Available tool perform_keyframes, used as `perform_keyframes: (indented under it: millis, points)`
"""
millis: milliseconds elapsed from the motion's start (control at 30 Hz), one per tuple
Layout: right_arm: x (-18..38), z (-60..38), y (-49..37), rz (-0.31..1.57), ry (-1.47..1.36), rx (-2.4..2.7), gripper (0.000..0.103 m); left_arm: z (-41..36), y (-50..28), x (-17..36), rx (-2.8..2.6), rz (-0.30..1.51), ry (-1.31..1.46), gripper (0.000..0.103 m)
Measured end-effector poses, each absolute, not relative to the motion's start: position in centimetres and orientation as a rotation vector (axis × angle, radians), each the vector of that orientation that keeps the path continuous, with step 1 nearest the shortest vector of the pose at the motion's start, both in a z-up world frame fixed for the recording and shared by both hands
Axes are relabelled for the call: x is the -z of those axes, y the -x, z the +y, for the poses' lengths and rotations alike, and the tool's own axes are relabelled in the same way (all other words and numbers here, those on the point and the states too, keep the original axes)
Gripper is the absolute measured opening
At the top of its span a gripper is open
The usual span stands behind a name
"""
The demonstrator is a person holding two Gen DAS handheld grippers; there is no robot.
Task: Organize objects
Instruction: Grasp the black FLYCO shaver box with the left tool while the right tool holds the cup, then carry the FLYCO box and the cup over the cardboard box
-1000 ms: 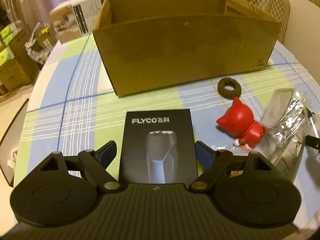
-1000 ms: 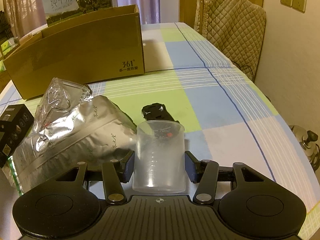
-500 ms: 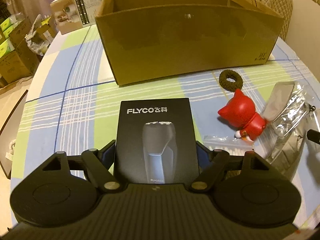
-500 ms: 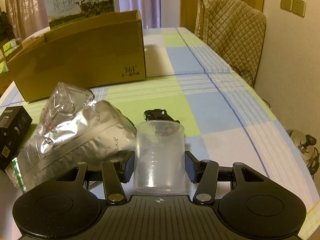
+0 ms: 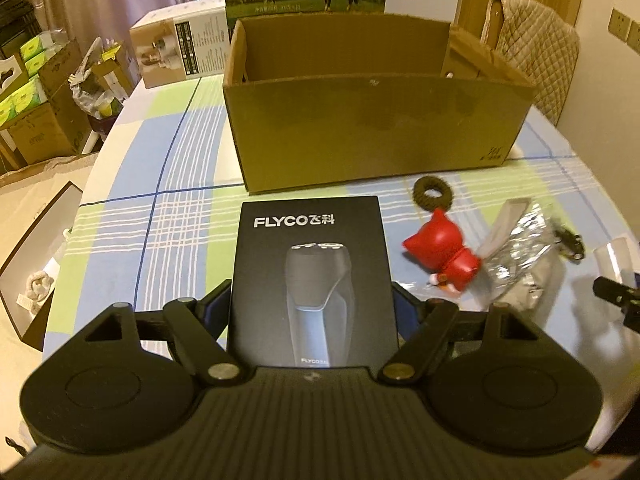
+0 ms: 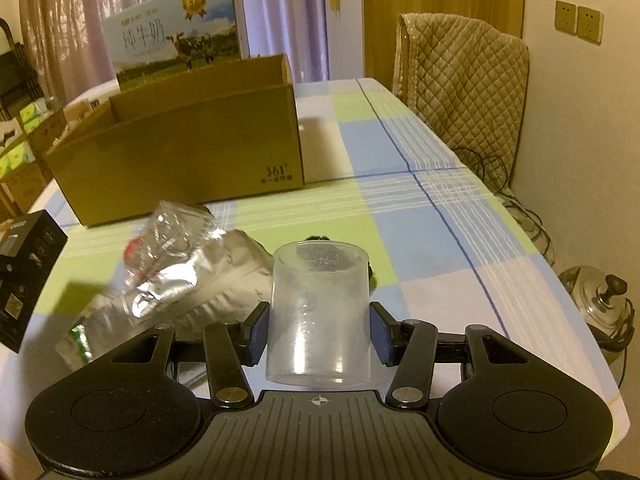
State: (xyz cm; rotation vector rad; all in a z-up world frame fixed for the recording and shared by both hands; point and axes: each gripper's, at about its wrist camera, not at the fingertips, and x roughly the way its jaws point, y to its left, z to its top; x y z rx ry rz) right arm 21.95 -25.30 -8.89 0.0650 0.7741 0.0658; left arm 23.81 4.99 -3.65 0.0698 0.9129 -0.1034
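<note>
- Shaver box (image 5: 314,280): black, flat, printed "FLYCO" with a shaver picture; clamped between the left claw (image 5: 312,306), lifted off the desk (image 5: 120,220), near side of the open cardboard carton (image 5: 376,136).
- Measuring cup (image 6: 318,316): clear plastic, graduated, upright; gripped by the right claw (image 6: 318,332), level, right of the silver foil pouch (image 6: 188,284).

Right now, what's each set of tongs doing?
Left tongs shut on shaver box. Right tongs shut on measuring cup. Cardboard box ahead, open, nothing blocking.
</note>
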Motion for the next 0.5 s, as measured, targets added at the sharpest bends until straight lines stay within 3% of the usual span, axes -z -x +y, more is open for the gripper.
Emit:
perform_keyframes:
  millis: [500]
  points:
    - [3.6, -24.0, -19.7, 0.7, -0.086, -0.152, 0.049, 3.1, -19.8, -0.6, 0.12, 0.858, -0.024, 0.076]
